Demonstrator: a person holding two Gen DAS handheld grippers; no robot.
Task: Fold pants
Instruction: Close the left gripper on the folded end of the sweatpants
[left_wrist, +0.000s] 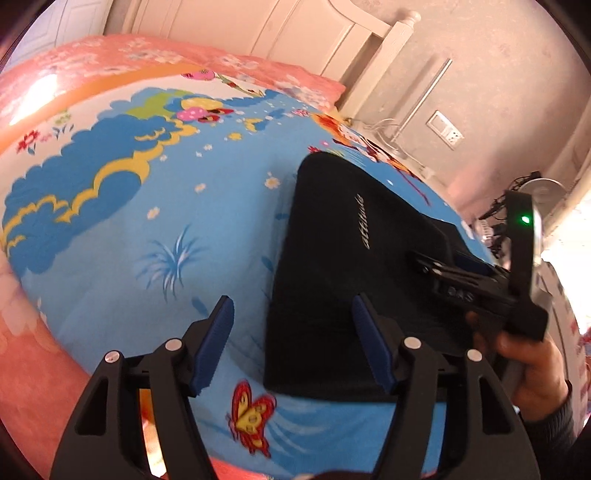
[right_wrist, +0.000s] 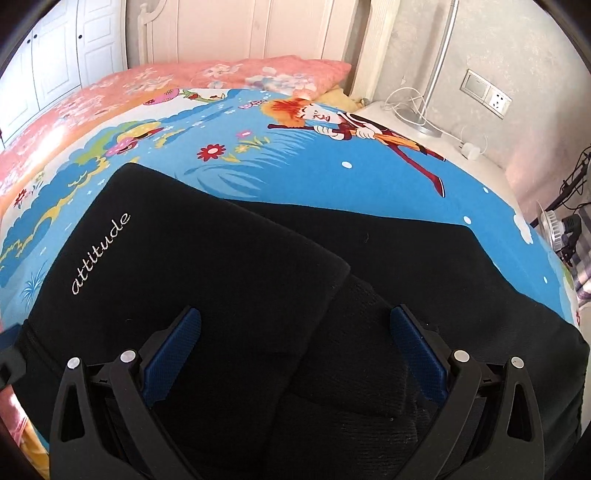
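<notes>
With both grippers free of the cloth, the fold in hand looked close to done, so the judgement was that the next move should be a squaring-up: take the near edge of the pants (right_wrist: 229, 280) with one gripper, bring it over in line with the far edge, then press the layers flat from the fold outward so no air or ridge stayed under the top panel. Left gripper (left_wrist: 291, 343) stood with its jaws well apart, one blue pad over the bare bedspread (left_wrist: 155, 229) and the other over the near left part of the garment; nothing lay pinched between them. Right gripper (right_wrist: 295, 354) hovered over the pants with jaws wide, cloth below but not clamped as far as could be told. A person's hand (left_wrist: 532, 365) held it at the right of the left wrist view. Pants were black, knit, already folded into a thick stack, with white script "attitude" on the top panel; a ribbed band showed at the overlap. They lay toward the bed's right edge, near its foot, well apart from the pink pillow (right_wrist: 273, 74).
</notes>
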